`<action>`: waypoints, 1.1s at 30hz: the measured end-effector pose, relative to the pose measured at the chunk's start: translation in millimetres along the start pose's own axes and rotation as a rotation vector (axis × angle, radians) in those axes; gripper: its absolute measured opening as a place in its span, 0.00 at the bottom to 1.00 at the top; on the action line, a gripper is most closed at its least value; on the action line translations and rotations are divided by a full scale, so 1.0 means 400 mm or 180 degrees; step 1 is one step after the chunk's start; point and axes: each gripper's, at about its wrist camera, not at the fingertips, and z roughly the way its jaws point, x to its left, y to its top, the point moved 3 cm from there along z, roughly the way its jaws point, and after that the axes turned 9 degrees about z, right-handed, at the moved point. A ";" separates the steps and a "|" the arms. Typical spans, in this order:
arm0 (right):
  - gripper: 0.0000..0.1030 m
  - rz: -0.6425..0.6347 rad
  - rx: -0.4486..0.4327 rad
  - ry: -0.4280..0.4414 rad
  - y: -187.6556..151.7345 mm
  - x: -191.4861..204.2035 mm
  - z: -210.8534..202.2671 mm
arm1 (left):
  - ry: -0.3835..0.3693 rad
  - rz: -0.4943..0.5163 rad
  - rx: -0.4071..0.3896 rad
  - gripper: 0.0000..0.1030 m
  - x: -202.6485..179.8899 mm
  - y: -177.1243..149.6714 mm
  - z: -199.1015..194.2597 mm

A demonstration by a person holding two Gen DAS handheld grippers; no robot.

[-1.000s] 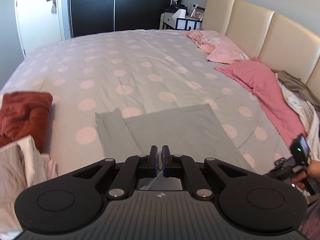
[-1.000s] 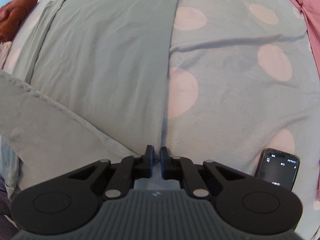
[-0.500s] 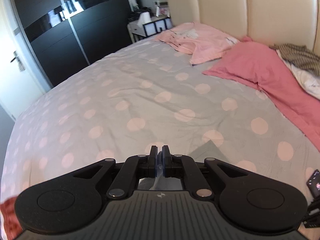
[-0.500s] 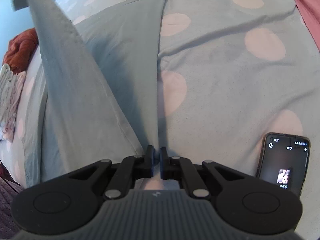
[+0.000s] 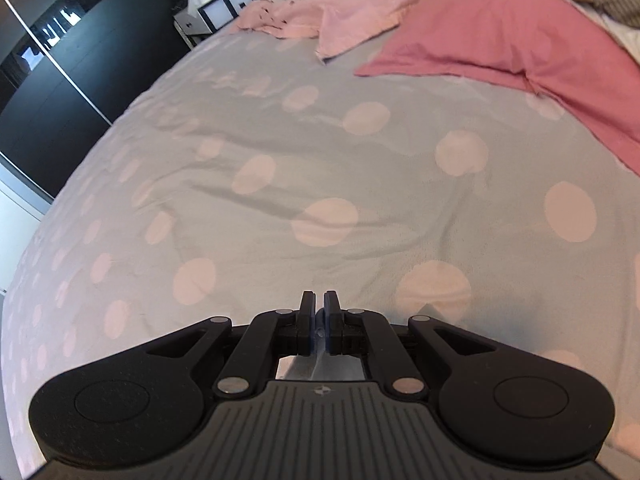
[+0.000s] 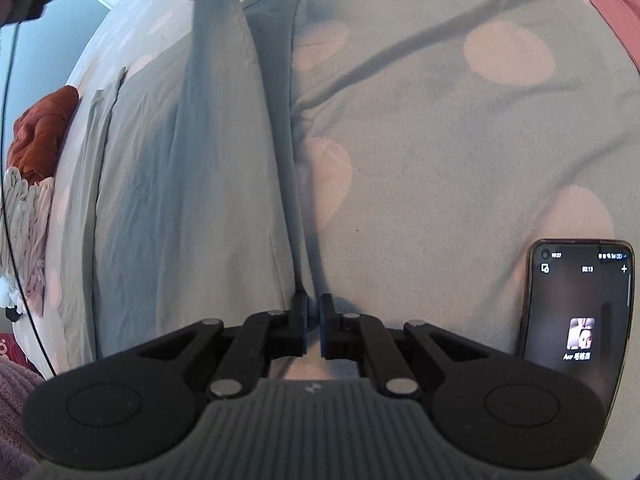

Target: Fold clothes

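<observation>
The left gripper (image 5: pixel 319 312) was closed on a thin edge of the grey garment (image 6: pixel 188 168), above the dotted bed cover (image 5: pixel 280 152). The right gripper (image 6: pixel 313 312) was also closed, pinching the near corner of the same garment. One part of the garment lay flat on the bed, the other part rose up as a lifted flap. A phone (image 6: pixel 580 308) lay just beside the right gripper.

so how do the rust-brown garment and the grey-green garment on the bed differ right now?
The rust-brown garment lies bunched at the bed's edge, untouched; the grey-green garment is spread out, one flap lifted mid-fold. The grey-green one reaches the right gripper; the rust one lies far from it. Both rest on the spotted duvet.
</observation>
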 end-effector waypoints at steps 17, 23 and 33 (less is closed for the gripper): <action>0.07 -0.0016 0.0172 0.0020 0.032 -0.012 0.041 | -0.0229 -0.0154 0.0049 0.16 -0.049 0.034 0.139; 0.07 -0.0012 0.0173 0.0015 0.032 -0.010 0.045 | -0.0665 -0.0554 0.0304 0.26 -0.071 0.022 0.150; 0.07 0.0018 0.0146 0.0025 0.019 -0.004 0.050 | -0.0560 -0.0812 0.0366 0.03 -0.065 -0.014 0.192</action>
